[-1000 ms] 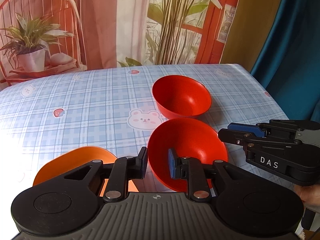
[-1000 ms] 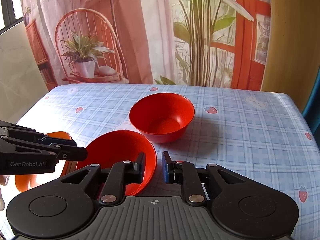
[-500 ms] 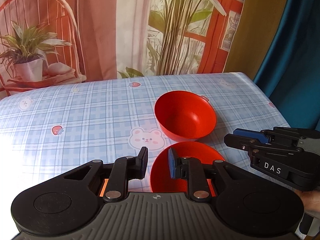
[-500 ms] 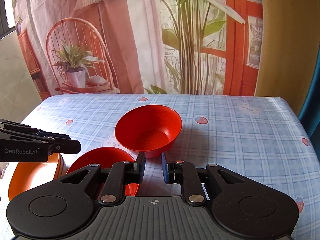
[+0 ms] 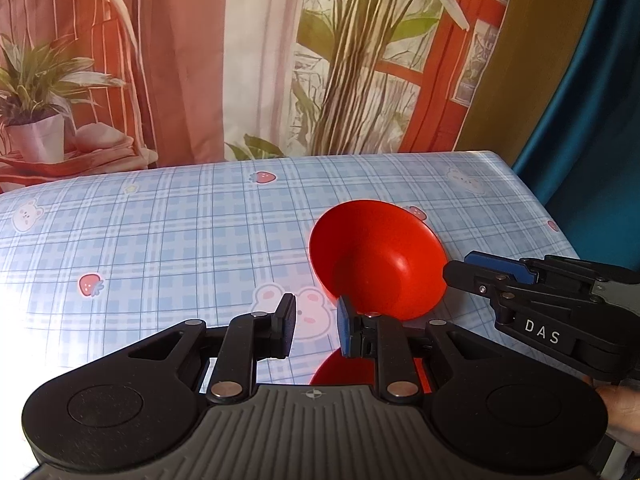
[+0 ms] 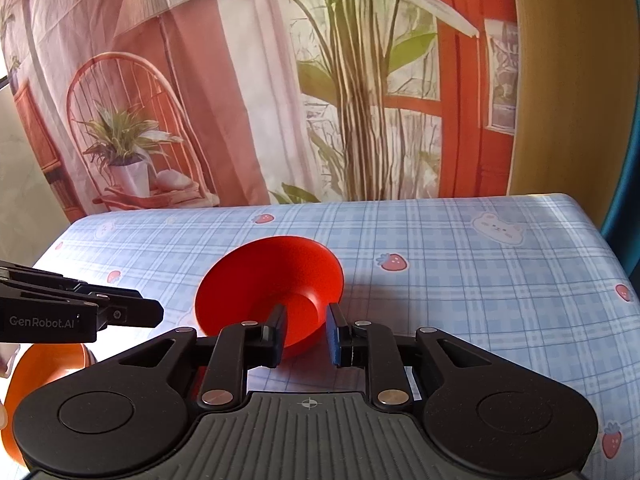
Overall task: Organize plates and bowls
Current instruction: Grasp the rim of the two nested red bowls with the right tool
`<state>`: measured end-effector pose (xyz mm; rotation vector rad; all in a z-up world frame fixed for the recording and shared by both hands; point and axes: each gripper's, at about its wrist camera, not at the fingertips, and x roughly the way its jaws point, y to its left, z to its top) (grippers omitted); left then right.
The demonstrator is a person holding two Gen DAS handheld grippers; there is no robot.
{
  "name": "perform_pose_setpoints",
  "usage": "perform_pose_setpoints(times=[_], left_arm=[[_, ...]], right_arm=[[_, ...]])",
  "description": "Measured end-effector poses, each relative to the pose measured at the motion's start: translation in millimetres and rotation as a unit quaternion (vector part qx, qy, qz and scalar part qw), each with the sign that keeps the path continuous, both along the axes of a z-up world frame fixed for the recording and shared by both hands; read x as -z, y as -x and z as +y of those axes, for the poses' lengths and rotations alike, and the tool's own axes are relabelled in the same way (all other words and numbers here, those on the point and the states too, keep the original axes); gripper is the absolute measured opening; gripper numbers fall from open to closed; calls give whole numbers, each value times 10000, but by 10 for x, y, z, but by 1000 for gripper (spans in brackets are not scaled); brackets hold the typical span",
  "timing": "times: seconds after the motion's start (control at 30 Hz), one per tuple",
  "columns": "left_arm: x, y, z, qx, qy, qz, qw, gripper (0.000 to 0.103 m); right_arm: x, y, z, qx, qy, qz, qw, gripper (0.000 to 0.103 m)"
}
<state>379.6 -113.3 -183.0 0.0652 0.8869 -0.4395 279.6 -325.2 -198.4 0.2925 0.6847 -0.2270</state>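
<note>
A red bowl [image 5: 380, 258] stands on the blue checked tablecloth [image 5: 160, 240]; it also shows in the right wrist view [image 6: 272, 280]. A second red bowl [image 5: 344, 372] lies mostly hidden under my left gripper's body. An orange bowl [image 6: 44, 376] sits at the near left. My left gripper [image 5: 316, 330] is open and empty, just in front of the far red bowl's near left rim. My right gripper [image 6: 306, 334] is open and empty, its fingers at the red bowl's near side; it shows from the side in the left wrist view [image 5: 500, 276].
A printed backdrop with a chair and plants hangs behind the table. The table's right edge [image 6: 608, 240] borders a blue curtain [image 5: 592, 120]. My left gripper shows from the side in the right wrist view [image 6: 100, 312].
Both grippers have moved up and away from the table's near edge. The near red bowl and the orange bowl have slid under the gripper bodies in view. Both stay open.
</note>
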Motion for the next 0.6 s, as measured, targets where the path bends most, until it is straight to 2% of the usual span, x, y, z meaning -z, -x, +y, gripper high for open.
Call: perform_pose_setpoints(times=[0.4,0.6], left_arm=[[205,-237,-151,3,120,199,9997,23],[302,-260,-225,64,95,291,9995,23]], right_arm=[[243,-126,-136,42,-44,145,9999,22],[293,-113,-135,-32,-73,132,9999,14]])
